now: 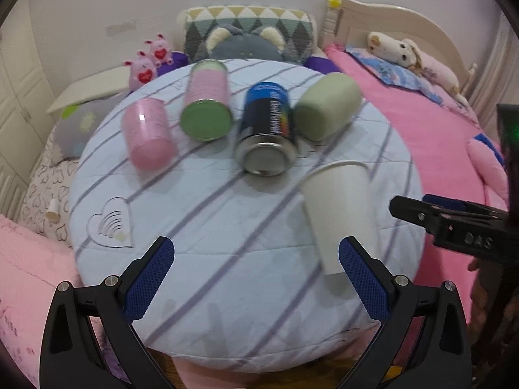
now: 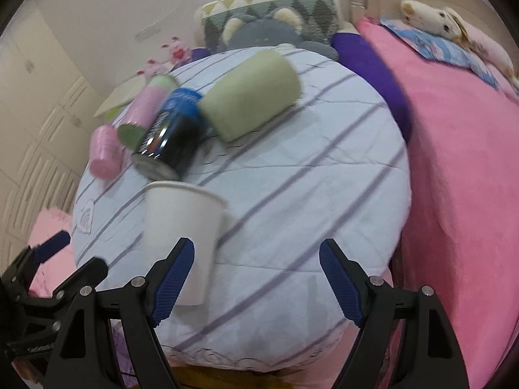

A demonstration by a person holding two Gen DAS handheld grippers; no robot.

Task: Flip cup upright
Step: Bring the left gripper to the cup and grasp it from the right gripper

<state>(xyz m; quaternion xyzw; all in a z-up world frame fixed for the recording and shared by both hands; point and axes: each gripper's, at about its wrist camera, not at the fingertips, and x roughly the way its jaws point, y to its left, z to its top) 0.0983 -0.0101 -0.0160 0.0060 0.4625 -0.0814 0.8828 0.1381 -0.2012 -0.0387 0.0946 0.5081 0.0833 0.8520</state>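
Note:
A white paper cup (image 1: pixel 339 214) stands upright, rim up, near the front right of a round blue striped cushion (image 1: pixel 207 227); it also shows in the right wrist view (image 2: pixel 181 233). Behind it lie a pink cup (image 1: pixel 147 134), a pink-and-green cup (image 1: pixel 207 103), a blue-black can (image 1: pixel 267 129) and a pale green cup (image 1: pixel 326 107), all on their sides. My left gripper (image 1: pixel 256 274) is open, its right finger just in front of the white cup. My right gripper (image 2: pixel 258 278) is open, its left finger in front of the cup.
The cushion lies on a pink bed (image 1: pixel 431 136) with pillows and plush toys (image 1: pixel 246 40) behind it. A white headboard (image 1: pixel 389 19) stands at the back right. White cupboards (image 2: pixel 35 97) are on the left.

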